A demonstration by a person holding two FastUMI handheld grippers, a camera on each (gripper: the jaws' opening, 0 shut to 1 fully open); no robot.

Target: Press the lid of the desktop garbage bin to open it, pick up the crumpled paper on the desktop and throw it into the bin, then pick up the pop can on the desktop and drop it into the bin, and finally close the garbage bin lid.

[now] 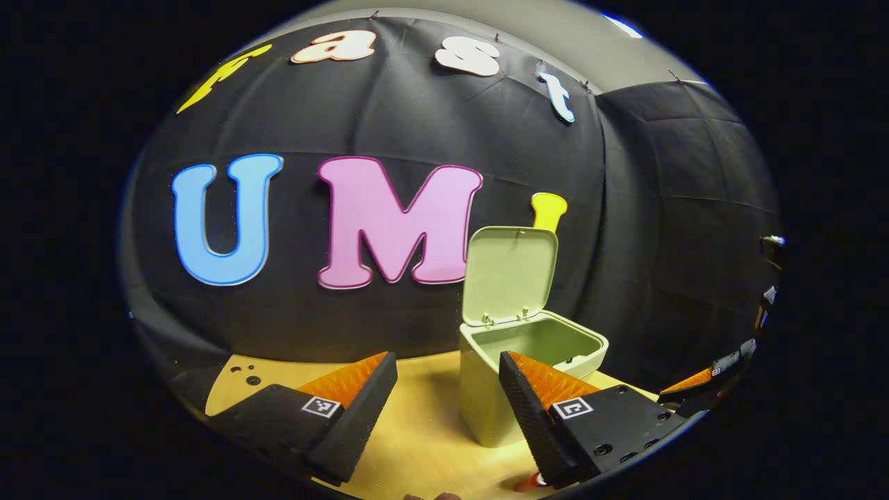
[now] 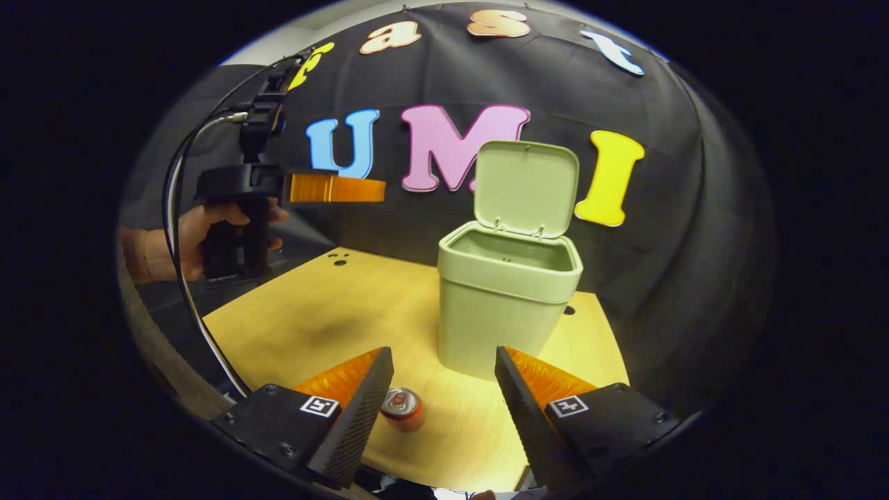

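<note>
Bin point(image 2: 503, 312) standing with lid point(image 2: 526, 187) up to take rubbish, can point(image 2: 402, 408) upright on desk point(image 2: 326, 312) between spread-fingered right gripper point(image 2: 444, 396), left gripper point(image 1: 448, 389) likewise released, empty.

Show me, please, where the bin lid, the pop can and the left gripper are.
bin lid point(image 2: 526, 186): right gripper view, inner face.
pop can point(image 2: 401, 408): right gripper view, top.
left gripper point(image 1: 448, 385): left gripper view, between fingertips.
</note>
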